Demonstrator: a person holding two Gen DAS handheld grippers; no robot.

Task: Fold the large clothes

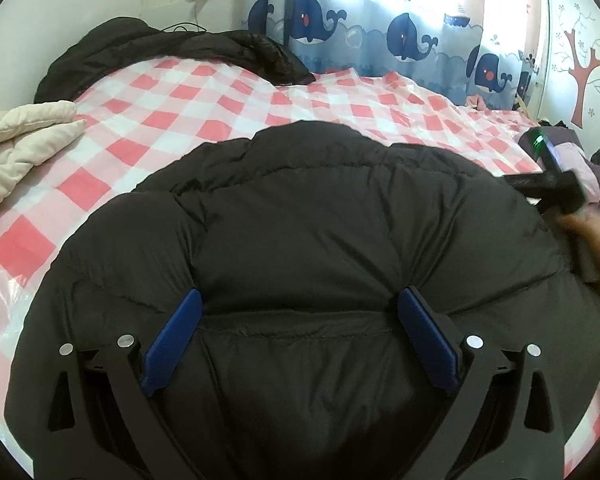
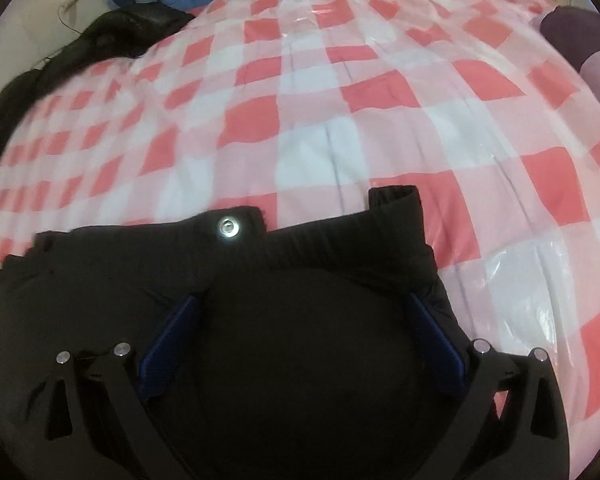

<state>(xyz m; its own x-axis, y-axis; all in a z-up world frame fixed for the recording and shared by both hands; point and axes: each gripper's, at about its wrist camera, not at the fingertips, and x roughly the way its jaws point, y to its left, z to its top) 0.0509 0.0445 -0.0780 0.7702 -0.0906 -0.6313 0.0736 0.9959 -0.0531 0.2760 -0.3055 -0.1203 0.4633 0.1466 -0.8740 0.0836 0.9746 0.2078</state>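
Observation:
A large black puffer jacket (image 1: 300, 216) lies spread on the pink-and-white checked bed cover (image 1: 204, 92). My left gripper (image 1: 300, 300) is open, its blue fingers (image 1: 176, 340) pressing down into the padded jacket on either side of a quilted panel. My right gripper (image 2: 304, 304) is open too, its fingers (image 2: 432, 336) over the jacket's edge (image 2: 300, 256), where a metal snap button (image 2: 228, 227) and a ribbed band show. The right gripper's body and the hand on it show at the right edge of the left wrist view (image 1: 556, 184).
Another black jacket (image 1: 172, 48) lies heaped at the head of the bed. A cream quilted garment (image 1: 16, 136) lies at the left. Purple clothes (image 2: 588, 44) sit at the right. Whale-print curtains (image 1: 380, 28) hang behind the bed.

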